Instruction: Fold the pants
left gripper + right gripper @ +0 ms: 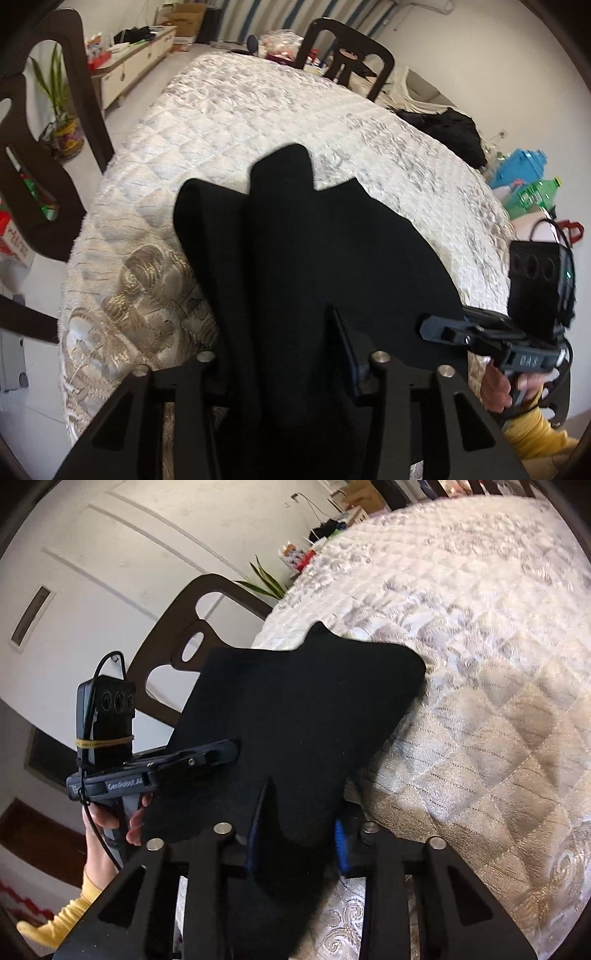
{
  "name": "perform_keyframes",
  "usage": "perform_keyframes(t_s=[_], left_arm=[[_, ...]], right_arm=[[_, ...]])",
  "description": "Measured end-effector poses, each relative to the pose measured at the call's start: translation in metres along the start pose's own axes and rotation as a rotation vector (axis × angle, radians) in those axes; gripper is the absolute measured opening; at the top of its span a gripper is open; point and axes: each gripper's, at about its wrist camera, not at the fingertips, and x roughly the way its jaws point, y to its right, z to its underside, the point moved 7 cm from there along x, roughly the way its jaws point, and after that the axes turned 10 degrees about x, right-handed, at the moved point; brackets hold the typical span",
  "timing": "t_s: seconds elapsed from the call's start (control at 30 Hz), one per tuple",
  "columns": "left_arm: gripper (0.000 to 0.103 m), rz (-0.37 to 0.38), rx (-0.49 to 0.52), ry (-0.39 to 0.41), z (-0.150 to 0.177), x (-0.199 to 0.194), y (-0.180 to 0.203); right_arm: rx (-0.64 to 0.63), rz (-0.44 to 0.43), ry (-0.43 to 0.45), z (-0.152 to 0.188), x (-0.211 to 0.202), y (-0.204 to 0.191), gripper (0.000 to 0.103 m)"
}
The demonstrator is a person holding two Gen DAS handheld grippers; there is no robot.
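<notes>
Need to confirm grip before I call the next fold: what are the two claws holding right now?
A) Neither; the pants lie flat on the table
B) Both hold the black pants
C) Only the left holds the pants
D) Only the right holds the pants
B: the black pants run between the fingers of the left claw, and likewise the right claw, lifted above the quilted tablecloth.

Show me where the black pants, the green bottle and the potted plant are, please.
black pants (325, 236), left wrist view, middle of the dark cloth.
green bottle (537, 188), left wrist view, its side.
potted plant (55, 79), left wrist view, its leaves.
</notes>
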Motion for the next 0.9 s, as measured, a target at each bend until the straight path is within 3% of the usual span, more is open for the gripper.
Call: perform_keyframes(t_s=[0.17, 0.4, 0.67, 0.9], left_arm=[[0.029, -0.021, -0.020, 0.032, -0.004, -0.008, 0.007], [0.028, 0.000, 0.013, 0.067, -0.018, -0.015, 0.035], [0.028, 0.055, 0.022, 0.073, -0.038, -0.007, 0.063], [0.028, 0.107, 0.038, 0.071, -0.056, 0.008, 0.092]], right_arm=[[-0.067, 0.006, 0.041, 0.000, -0.012, -0.014, 0.022], [-0.135, 0.011, 0.086, 0.000, -0.035, -0.026, 0.020], [-0.093, 0.013, 0.158, -0.010, -0.074, -0.010, 0.018], [-0.088, 0.070, 0.218, -0.020, -0.101, 0.006, 0.018]])
